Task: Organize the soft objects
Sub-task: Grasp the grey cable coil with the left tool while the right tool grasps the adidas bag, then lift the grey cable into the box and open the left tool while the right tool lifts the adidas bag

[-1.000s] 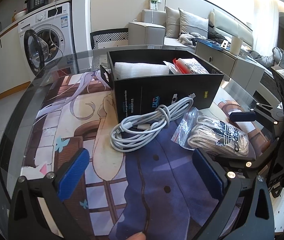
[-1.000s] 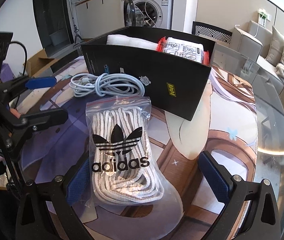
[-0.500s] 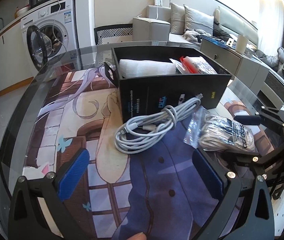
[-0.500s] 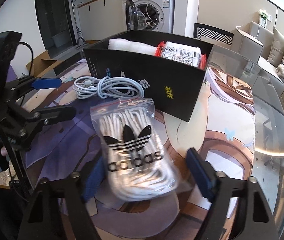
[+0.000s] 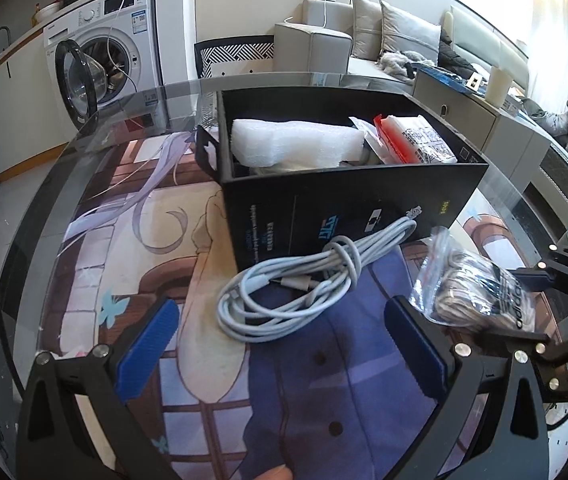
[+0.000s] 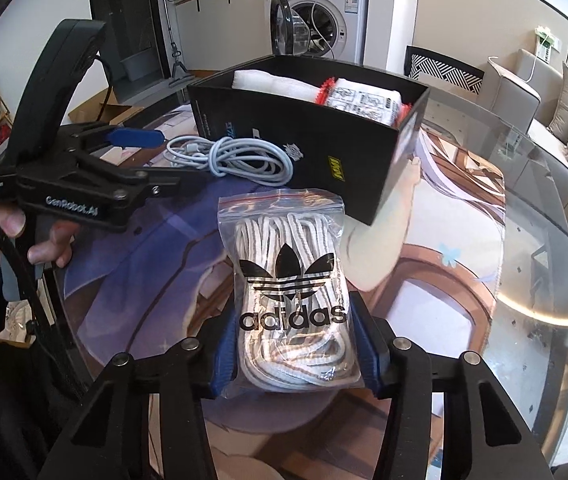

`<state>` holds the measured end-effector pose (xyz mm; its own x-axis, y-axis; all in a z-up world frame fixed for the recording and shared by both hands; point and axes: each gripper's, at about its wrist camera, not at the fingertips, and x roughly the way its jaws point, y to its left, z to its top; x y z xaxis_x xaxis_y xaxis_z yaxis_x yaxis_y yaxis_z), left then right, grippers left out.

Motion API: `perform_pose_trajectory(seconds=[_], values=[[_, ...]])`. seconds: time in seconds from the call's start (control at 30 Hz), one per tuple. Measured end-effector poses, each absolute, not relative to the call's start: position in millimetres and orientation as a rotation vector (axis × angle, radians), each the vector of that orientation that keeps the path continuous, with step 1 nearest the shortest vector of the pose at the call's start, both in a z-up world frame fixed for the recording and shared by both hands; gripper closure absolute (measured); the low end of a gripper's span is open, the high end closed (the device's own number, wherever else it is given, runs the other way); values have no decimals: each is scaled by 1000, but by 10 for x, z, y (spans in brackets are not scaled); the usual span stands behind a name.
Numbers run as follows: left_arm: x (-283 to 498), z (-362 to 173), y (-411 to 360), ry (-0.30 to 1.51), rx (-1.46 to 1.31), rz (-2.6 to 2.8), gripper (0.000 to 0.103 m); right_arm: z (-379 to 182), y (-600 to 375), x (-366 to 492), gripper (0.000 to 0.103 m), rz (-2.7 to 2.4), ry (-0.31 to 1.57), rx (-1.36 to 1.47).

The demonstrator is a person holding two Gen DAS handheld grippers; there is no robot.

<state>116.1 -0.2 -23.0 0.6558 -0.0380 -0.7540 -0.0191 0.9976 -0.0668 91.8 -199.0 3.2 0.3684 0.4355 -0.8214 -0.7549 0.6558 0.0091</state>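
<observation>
My right gripper (image 6: pixel 293 354) is closing on the bag of laces (image 6: pixel 289 300); both blue pads press its sides, the bag just in front of the black box (image 6: pixel 303 148) on the printed mat (image 6: pixel 423 280). My left gripper (image 5: pixel 284 354) stands spread wide over the mat, nothing between its pads, with the coiled white cable (image 5: pixel 295 288) beyond it, against the box. Foam roll (image 5: pixel 295 142) and a red-edged packet (image 5: pixel 415 144) lie inside the box.
</observation>
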Motion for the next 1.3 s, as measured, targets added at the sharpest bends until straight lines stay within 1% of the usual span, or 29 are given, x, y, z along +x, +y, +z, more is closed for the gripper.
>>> perform_pose_trajectory(seconds=[0.3,0.4,0.47,0.53,0.57,0.6,0.63,1.23,1.3], values=[[1301,-270,19,885,-125,20,0,37,-2049,951,52,778,904,-384],[1332,-310,29,902,-138,18,2,33,-2052,956,52,782,902,-380],[1335,-313,22,901,-143,6,7,31,-2051,957,52,783,901,-380],[1332,-327,8,908,-144,-6,17,29,-2053,956,52,782,900,-381],[1329,-326,-3,907,-139,-7,18,26,-2048,953,52,783,899,-381],[1319,-316,-11,901,-129,-7,24,25,-2048,954,52,783,899,-381],[1311,-314,-18,899,-120,-8,27,25,-2046,955,52,782,899,-381],[1075,-253,-5,868,-116,-61,28,24,-2047,950,52,794,894,-384],[1056,-238,15,862,-122,-58,28,26,-2044,936,53,800,891,-390]])
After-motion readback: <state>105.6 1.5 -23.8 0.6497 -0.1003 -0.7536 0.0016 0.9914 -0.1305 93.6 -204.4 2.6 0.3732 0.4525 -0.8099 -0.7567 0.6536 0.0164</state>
